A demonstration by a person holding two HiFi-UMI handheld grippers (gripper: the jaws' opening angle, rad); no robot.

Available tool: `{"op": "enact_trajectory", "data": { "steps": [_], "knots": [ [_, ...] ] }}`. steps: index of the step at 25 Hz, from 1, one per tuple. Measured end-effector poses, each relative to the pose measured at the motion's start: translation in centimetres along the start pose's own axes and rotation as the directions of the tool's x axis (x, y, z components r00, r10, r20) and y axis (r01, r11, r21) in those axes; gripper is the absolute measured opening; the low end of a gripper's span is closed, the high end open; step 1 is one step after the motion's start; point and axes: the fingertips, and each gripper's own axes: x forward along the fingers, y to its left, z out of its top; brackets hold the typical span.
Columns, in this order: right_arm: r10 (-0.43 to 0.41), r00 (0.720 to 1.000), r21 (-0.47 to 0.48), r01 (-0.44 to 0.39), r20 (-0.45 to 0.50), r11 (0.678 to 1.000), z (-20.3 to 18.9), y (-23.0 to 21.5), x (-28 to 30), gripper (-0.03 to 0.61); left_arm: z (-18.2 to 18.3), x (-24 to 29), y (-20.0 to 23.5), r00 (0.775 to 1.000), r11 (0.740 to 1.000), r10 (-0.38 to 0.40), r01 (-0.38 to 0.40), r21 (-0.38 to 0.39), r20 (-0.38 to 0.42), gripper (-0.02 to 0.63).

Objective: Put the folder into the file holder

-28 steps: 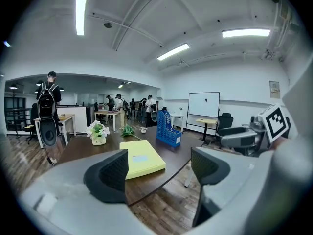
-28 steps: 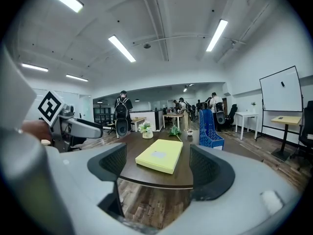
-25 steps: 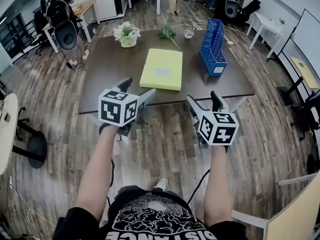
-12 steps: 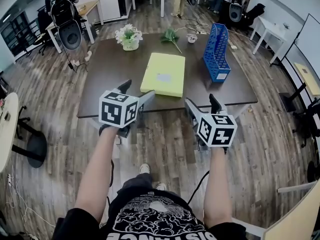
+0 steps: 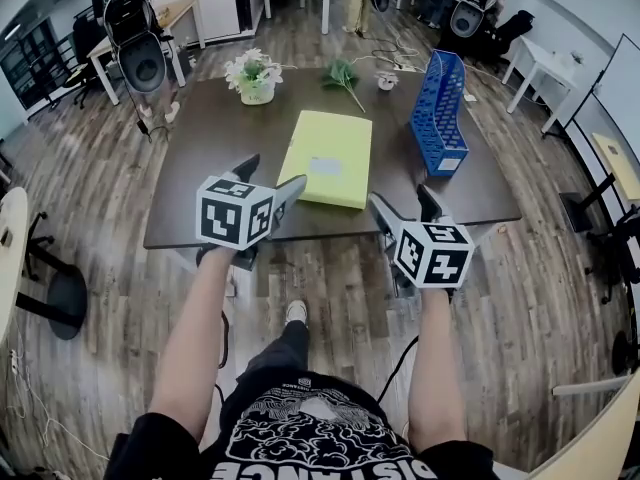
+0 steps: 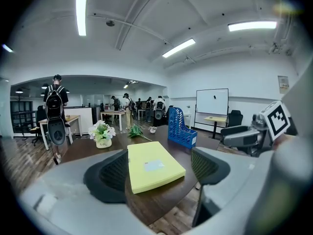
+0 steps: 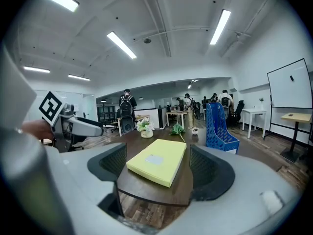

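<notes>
A flat yellow folder point(image 5: 328, 158) with a small pale label lies on the dark brown table point(image 5: 200, 183), near its front edge. A blue slotted file holder point(image 5: 441, 113) stands upright at the table's right side, empty as far as I can see. My left gripper point(image 5: 272, 176) hovers open just before the front edge, left of the folder's near corner. My right gripper point(image 5: 400, 198) is open too, off the edge to the folder's right. Both gripper views show the folder point(image 6: 154, 164) point(image 7: 159, 160) ahead between spread jaws, untouched, and the file holder point(image 6: 181, 127) point(image 7: 219, 126) beyond it.
A white pot of flowers point(image 5: 254, 71), a green sprig point(image 5: 342, 73) and a small white cup point(image 5: 386, 80) sit along the table's far side. A person with a backpack point(image 5: 125, 13) stands far left by desks. Wooden floor surrounds the table.
The person has stepped toward the table, so it looms closer. Both grippers have advanced to its front edge and stayed open.
</notes>
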Motion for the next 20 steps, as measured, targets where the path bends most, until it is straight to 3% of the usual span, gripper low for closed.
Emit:
{"op": "enact_trajectory", "data": {
  "steps": [20],
  "knots": [
    [-0.032,0.998,0.041,0.034,-0.063,0.999,4.9,-3.4,14.8,0.405,4.5,12.6,10.5,0.997,0.998,-0.055,0.053,-0.037,-0.056,0.414]
  ]
}}
